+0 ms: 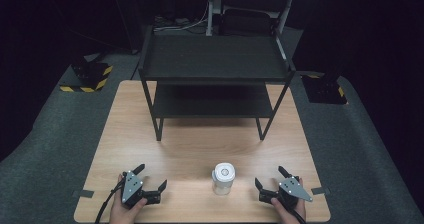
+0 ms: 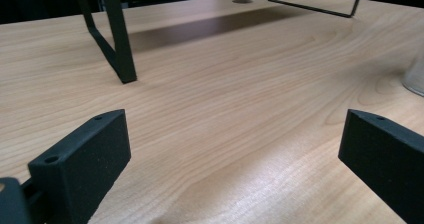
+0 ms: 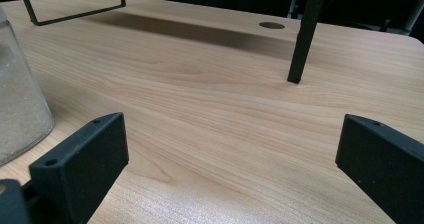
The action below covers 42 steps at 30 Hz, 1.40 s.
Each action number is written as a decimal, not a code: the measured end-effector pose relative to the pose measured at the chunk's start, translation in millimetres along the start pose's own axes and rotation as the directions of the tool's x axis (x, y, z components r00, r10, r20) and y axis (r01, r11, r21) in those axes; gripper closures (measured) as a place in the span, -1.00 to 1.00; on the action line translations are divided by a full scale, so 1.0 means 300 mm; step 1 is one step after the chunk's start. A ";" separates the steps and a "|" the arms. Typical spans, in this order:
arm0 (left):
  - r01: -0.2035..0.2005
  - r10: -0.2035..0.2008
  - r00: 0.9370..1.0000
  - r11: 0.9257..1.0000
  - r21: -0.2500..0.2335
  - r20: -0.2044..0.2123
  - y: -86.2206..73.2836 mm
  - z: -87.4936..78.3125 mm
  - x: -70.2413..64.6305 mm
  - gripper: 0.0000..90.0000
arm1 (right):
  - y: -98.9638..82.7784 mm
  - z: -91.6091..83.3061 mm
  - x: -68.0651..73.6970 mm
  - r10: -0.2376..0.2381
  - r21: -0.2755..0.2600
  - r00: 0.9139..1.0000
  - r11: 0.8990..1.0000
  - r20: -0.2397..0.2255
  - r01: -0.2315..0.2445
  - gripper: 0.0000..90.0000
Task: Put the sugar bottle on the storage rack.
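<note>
Nearest the person, the left gripper [image 1: 150,185] and the right gripper [image 1: 269,183] rest low at the front edge of the wooden table [image 1: 125,134], each held in a hand, jaws spread wide with nothing between them. Between the two, nearer the right gripper but apart from both, stands a small clear jar [image 1: 223,180] with a white lid, upright. The right gripper view shows what the high view cannot: the jar's wall [image 3: 17,99] is transparent and holds a pale granular fill reaching high up. Judged from that, it is likely rigid, smooth and moderately weighty for its size, possibly glass and so breakable; a hold across the mid-body, below the lid, appears soundest. The left gripper view catches a sliver of the jar's base [image 2: 415,79] at its right edge. Farther back stands a black two-tier shelf [image 1: 215,59], both tiers bare; its full form is plain from the high view, while the gripper views give its legs and shadow.
</note>
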<state>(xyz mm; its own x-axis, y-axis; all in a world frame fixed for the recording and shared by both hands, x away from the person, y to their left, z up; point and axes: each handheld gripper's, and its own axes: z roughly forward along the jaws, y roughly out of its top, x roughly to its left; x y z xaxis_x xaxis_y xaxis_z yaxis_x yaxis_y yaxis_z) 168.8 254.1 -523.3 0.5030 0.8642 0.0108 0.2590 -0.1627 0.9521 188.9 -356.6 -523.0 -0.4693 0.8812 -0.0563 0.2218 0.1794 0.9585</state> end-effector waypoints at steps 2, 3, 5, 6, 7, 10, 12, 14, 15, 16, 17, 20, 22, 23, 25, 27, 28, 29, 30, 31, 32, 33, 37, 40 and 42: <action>-0.012 0.012 1.000 1.000 0.002 0.000 0.001 -0.001 -0.002 -0.99 | -0.001 0.000 0.000 0.003 -0.001 1.000 1.000 0.001 -0.003 -1.00; -0.013 0.013 1.000 1.000 0.003 0.002 0.002 -0.002 -0.003 -0.99 | -0.001 0.000 0.000 0.004 -0.002 1.000 1.000 0.001 -0.004 -1.00; -0.012 0.012 1.000 1.000 0.005 0.004 0.003 -0.001 -0.001 -0.99 | -0.001 0.000 0.000 0.004 -0.002 1.000 1.000 0.002 -0.004 -1.00; -0.008 0.008 1.000 1.000 0.007 0.006 0.004 0.000 0.001 -0.99 | -0.002 0.000 0.000 0.005 -0.003 1.000 1.000 0.001 -0.005 -1.00; -0.004 0.004 1.000 1.000 0.008 0.007 0.004 0.000 0.002 -0.99 | -0.001 0.000 0.000 0.005 -0.003 1.000 1.000 0.001 -0.005 -1.00; -0.001 0.001 1.000 1.000 0.009 0.010 0.005 0.001 0.004 -0.99 | -0.002 -0.001 0.000 0.006 -0.004 1.000 1.000 0.002 -0.006 -1.00; -0.003 0.003 1.000 1.000 0.008 0.013 0.005 0.000 0.006 -0.99 | -0.005 -0.006 -0.002 0.009 -0.013 1.000 1.000 0.000 -0.009 -1.00; -0.001 0.001 1.000 1.000 0.009 0.015 0.005 0.001 0.007 -0.99 | -0.004 -0.010 -0.004 0.016 -0.016 1.000 1.000 0.000 -0.016 -1.00; 0.000 0.000 1.000 1.000 0.009 0.015 0.005 0.001 0.008 -0.99 | -0.004 -0.012 -0.005 0.019 -0.018 1.000 1.000 -0.001 -0.019 -1.00; 0.000 0.000 1.000 1.000 0.009 0.015 0.005 0.001 0.008 -0.99 | -0.004 -0.012 -0.005 0.019 -0.018 1.000 1.000 -0.001 -0.019 -1.00; 0.001 -0.001 1.000 1.000 0.010 0.016 0.006 0.001 0.008 -0.99 | -0.003 -0.017 -0.006 0.025 -0.025 1.000 0.999 0.000 -0.025 -1.00; 0.000 -0.001 1.000 1.000 0.011 0.015 0.006 0.001 0.008 -0.99 | -0.001 -0.031 -0.002 0.025 -0.045 1.000 0.999 0.000 -0.025 -1.00; 0.002 -0.002 1.000 1.000 0.011 0.015 0.006 0.001 0.008 -0.99 | 0.005 -0.042 0.002 0.022 -0.064 1.000 0.998 0.001 -0.022 -1.00; 0.002 -0.003 1.000 1.000 0.011 0.015 0.006 0.001 0.008 -0.99 | 0.007 -0.048 0.006 0.025 -0.076 1.000 0.997 0.002 -0.025 -1.00; 0.003 -0.003 1.000 1.000 0.012 0.015 0.007 0.001 0.008 -0.99 | 0.014 -0.059 0.012 0.028 -0.103 1.000 0.994 0.001 -0.027 -1.00; 0.004 -0.004 1.000 1.000 0.012 0.016 0.007 0.001 0.009 -0.99 | 0.019 -0.065 0.017 0.024 -0.112 1.000 0.993 0.001 -0.024 -1.00; 0.004 -0.004 1.000 1.000 0.012 0.016 0.007 0.001 0.009 -0.99 | 0.025 -0.071 0.020 0.025 -0.123 1.000 0.992 -0.003 -0.025 -1.00; 0.004 -0.004 1.000 1.000 0.012 0.017 0.007 0.001 0.009 -0.99 | 0.032 -0.079 0.026 0.022 -0.138 1.000 0.990 -0.011 -0.023 -1.00; 0.005 -0.006 1.000 1.000 0.013 0.017 0.007 0.002 0.010 -0.99 | 0.038 -0.083 0.031 0.018 -0.142 1.000 0.990 -0.013 -0.020 -1.00; 0.006 -0.007 1.000 1.000 0.013 0.018 0.008 0.002 0.010 -0.99 | 0.043 -0.087 0.036 0.016 -0.146 1.000 0.989 -0.017 -0.018 -1.00; 0.006 -0.007 1.000 1.000 0.013 0.018 0.008 0.002 0.010 -0.99 | 0.048 -0.090 0.040 0.014 -0.151 1.000 0.988 -0.024 -0.017 -1.00; 0.007 -0.007 1.000 1.000 0.014 0.018 0.008 0.002 0.010 -0.99 | 0.048 -0.090 0.040 0.014 -0.151 1.000 0.988 -0.024 -0.017 -1.00; 0.007 -0.007 1.000 1.000 0.014 0.017 0.008 0.002 0.010 -0.99 | 0.066 -0.102 0.060 0.012 -0.164 0.999 0.986 -0.051 -0.021 -1.00; 0.007 -0.007 1.000 1.000 0.013 0.016 0.007 0.002 0.009 -0.99 | 0.077 -0.110 0.079 0.012 -0.178 0.996 0.984 -0.088 -0.028 -1.00; 0.007 -0.007 1.000 1.000 0.013 0.016 0.008 0.002 0.009 -0.99 | 0.080 -0.112 0.088 0.007 -0.182 0.995 0.983 -0.099 -0.025 -1.00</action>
<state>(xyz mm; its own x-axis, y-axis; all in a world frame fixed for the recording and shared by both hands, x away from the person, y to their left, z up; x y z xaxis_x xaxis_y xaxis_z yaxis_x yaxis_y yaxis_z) 171.2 255.9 -521.3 0.5141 0.8577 -0.0011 0.2737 -0.1629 0.9479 153.2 -343.7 -492.1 -0.5501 0.8348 -0.0216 0.0742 0.0746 0.9944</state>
